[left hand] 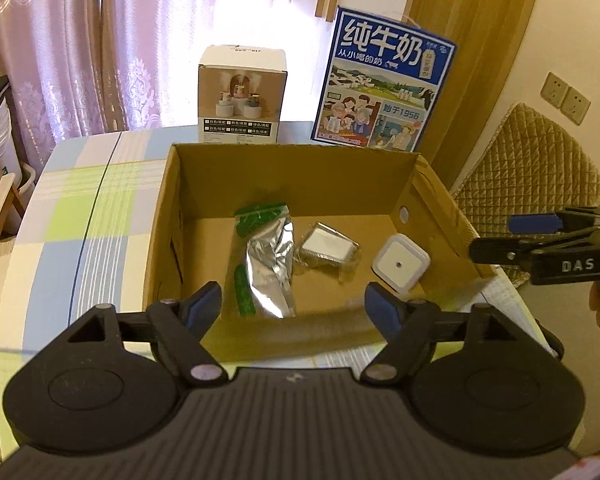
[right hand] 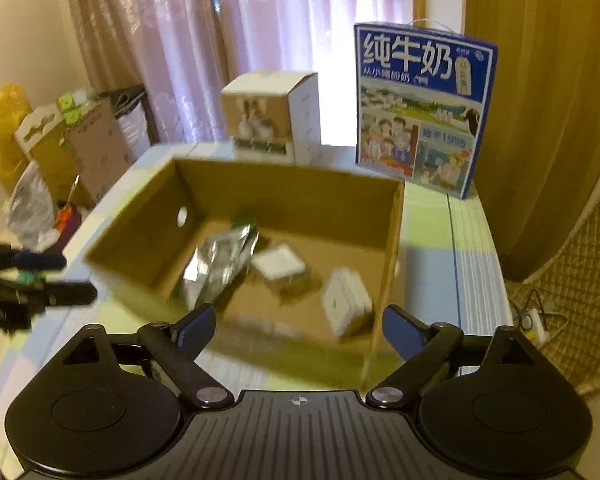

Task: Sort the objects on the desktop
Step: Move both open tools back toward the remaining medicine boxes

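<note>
An open cardboard box [left hand: 292, 172] [right hand: 284, 188] stands on the checked tablecloth. Inside lie a silver foil bag with a green top [left hand: 268, 256] [right hand: 216, 264], a small wrapped white packet [left hand: 328, 250] [right hand: 280, 266] and a square white device [left hand: 400, 266] [right hand: 346, 300]. My left gripper [left hand: 296, 306] hangs open over the box's near wall with nothing between its fingers. My right gripper [right hand: 298, 326] is open and empty too, above the near right corner. In the left wrist view the right gripper [left hand: 500, 236] shows at the right edge beside the box; in the right wrist view the left gripper [right hand: 66, 276] enters from the left.
At the table's far side stand a white product box [left hand: 242, 98] [right hand: 274, 114] and a blue milk carton case [left hand: 380, 84] [right hand: 422, 108]. A quilted chair back [left hand: 536, 160] is at the right. Cardboard and bags [right hand: 60, 152] crowd the floor to the left. Curtains hang behind.
</note>
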Demonstrator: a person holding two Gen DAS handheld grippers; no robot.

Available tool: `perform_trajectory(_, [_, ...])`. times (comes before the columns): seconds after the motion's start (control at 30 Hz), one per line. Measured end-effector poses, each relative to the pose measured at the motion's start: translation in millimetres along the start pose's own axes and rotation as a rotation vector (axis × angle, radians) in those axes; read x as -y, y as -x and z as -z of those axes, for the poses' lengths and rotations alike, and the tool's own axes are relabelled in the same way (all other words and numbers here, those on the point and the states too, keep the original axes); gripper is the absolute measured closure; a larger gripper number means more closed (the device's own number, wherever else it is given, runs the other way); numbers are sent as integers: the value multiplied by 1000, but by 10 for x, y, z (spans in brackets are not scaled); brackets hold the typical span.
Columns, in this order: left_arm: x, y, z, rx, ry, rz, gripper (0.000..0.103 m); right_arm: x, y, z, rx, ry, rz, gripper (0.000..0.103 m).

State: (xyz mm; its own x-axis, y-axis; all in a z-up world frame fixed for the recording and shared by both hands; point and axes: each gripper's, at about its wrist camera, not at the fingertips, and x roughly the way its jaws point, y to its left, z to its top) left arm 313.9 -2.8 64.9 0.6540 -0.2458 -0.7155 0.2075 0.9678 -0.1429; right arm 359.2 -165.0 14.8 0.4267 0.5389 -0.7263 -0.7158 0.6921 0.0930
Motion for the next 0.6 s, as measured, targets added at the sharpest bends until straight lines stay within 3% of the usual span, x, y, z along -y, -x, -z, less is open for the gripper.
perform_trajectory(0.3, [116,434,753,-67,-60,-29,21,-242,410,953,-114,101,-45,12])
perform_trajectory(0.6, [285,730,1406,-141,-180,-22,13,-591,738,1534,-136,211,-86,11])
